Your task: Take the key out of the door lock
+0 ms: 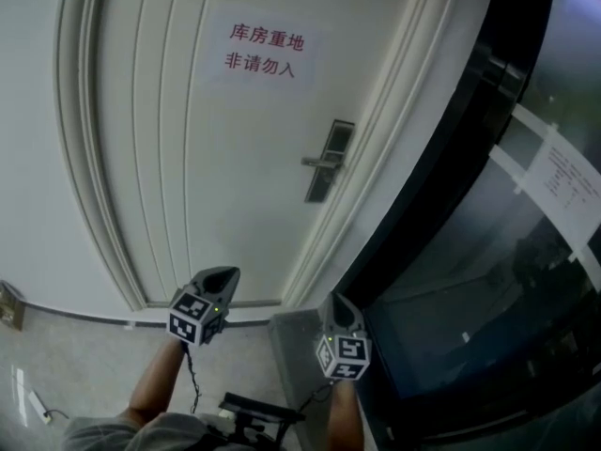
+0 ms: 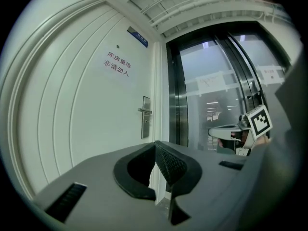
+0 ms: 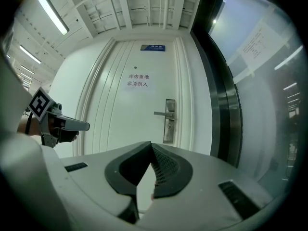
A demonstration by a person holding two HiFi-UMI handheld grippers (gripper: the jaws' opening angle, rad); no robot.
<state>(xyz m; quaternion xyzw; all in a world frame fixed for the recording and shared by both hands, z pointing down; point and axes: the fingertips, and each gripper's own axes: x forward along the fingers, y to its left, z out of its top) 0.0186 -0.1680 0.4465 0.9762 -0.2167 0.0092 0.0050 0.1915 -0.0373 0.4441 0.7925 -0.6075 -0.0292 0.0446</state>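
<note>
While both grippers hang low and well apart from the white panelled door (image 1: 188, 186), each has its dark ribbed fingers (image 2: 173, 165) pressed together on nothing. The left gripper (image 1: 223, 274) and the right gripper (image 1: 336, 301) touch neither the door nor each other. Near the door's right edge is the upright silver metal lock plate (image 1: 329, 163) with its lever handle (image 1: 315, 163). The small key (image 3: 169, 125) seems to sit in the plate below the lever, though it is too small to be sure.

Low in frame, the grey wedge-shaped left gripper (image 1: 223, 276) and right gripper (image 1: 337, 302) each carry a white cube (image 1: 195, 316) of black square markers and trail a thin black cable (image 1: 192, 381).
</note>
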